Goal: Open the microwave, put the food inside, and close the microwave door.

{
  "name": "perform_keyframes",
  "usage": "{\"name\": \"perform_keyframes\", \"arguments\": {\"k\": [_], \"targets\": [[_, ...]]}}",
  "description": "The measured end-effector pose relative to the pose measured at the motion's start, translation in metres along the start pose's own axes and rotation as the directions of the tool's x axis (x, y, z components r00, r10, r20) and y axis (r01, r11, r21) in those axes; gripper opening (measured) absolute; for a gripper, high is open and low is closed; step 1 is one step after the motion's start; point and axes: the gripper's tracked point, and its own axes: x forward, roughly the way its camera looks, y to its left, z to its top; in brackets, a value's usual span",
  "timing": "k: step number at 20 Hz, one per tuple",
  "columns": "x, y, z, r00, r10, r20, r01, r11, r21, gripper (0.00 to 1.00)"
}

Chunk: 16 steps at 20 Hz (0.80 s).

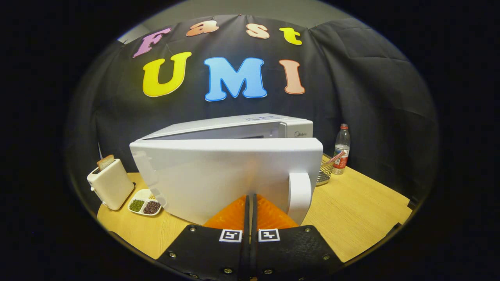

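Microwave door: partly ajar, outer face toward me.
Hand-held gripper: fingers pressed together, tips against the door, I judge pushing it closed.

Toaster left of microwave, bottle right.

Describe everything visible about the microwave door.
The microwave door is a plain white, smooth, plastic-looking panel, swung partly open from its hinge on the toaster side, so its outer face meets the camera and a gap shows behind its top edge. A white curved handle stands near its free edge. The tool, fingers together, rests against or just short of its lower face beside the handle.
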Motion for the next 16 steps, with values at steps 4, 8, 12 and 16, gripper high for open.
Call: {"name": "perform_keyframes", "arguments": {"k": [4,8,12,16], "targets": [[0.023,-0.004,0.007,1.0,-0.007,0.005,0.007,1.0,-0.01,0.01],[0.046,-0.009,0.012,1.0,-0.015,0.006,0.015,1.0,-0.023,0.01],[0.065,-0.009,0.019,1.0,-0.008,0.008,0.008,0.999,-0.042,0.01],[0.082,-0.013,0.026,1.0,0.004,0.021,-0.003,0.997,-0.08,0.01]]}}
